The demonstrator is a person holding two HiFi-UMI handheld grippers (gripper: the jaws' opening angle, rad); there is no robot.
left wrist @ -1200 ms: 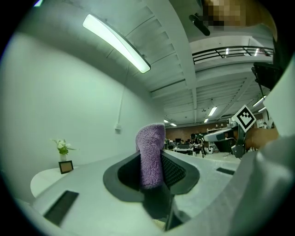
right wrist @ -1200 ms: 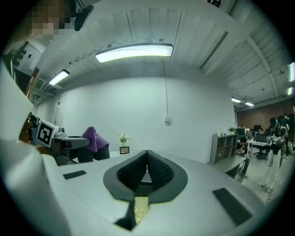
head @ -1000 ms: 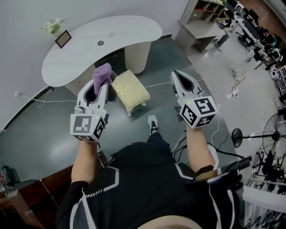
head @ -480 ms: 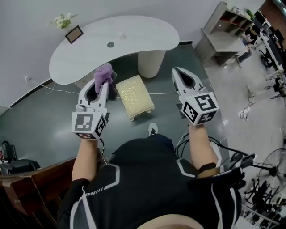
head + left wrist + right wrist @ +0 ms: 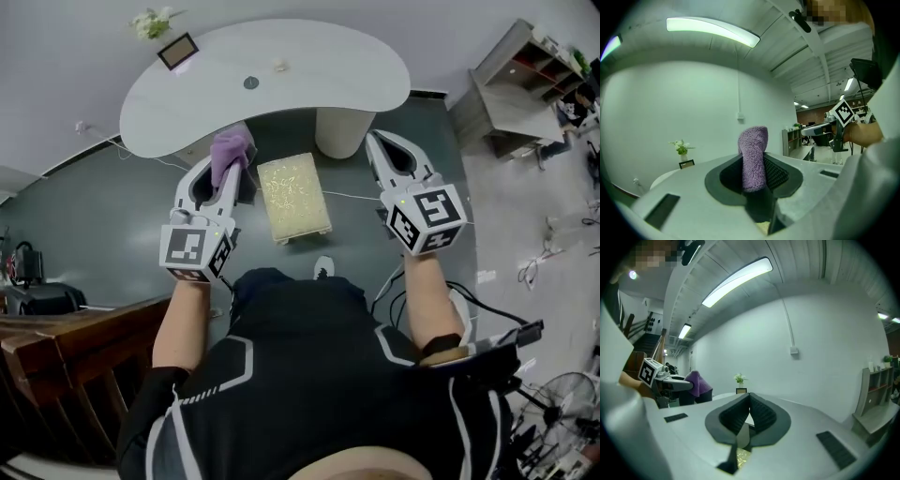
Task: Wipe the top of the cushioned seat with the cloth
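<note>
A small cushioned seat (image 5: 293,198) with a pale yellow patterned top stands on the dark floor, just in front of the white table. My left gripper (image 5: 232,161) is shut on a purple cloth (image 5: 230,150), held in the air to the left of the seat and well above it. The cloth (image 5: 753,157) sticks up between the jaws in the left gripper view. My right gripper (image 5: 378,142) hovers to the right of the seat, jaws shut with nothing between them. The left gripper with the cloth (image 5: 698,382) shows in the right gripper view.
A curved white table (image 5: 281,75) on a pedestal stands beyond the seat, with a small plant (image 5: 154,22) and a picture frame (image 5: 178,51) on it. A grey shelf unit (image 5: 525,84) is at the right. A wooden chair (image 5: 56,366) is at lower left. Cables lie on the floor.
The view has turned: the seat and table now lie straight ahead, nearer the middle. Both grippers keep their pose and the left one still holds the cloth.
</note>
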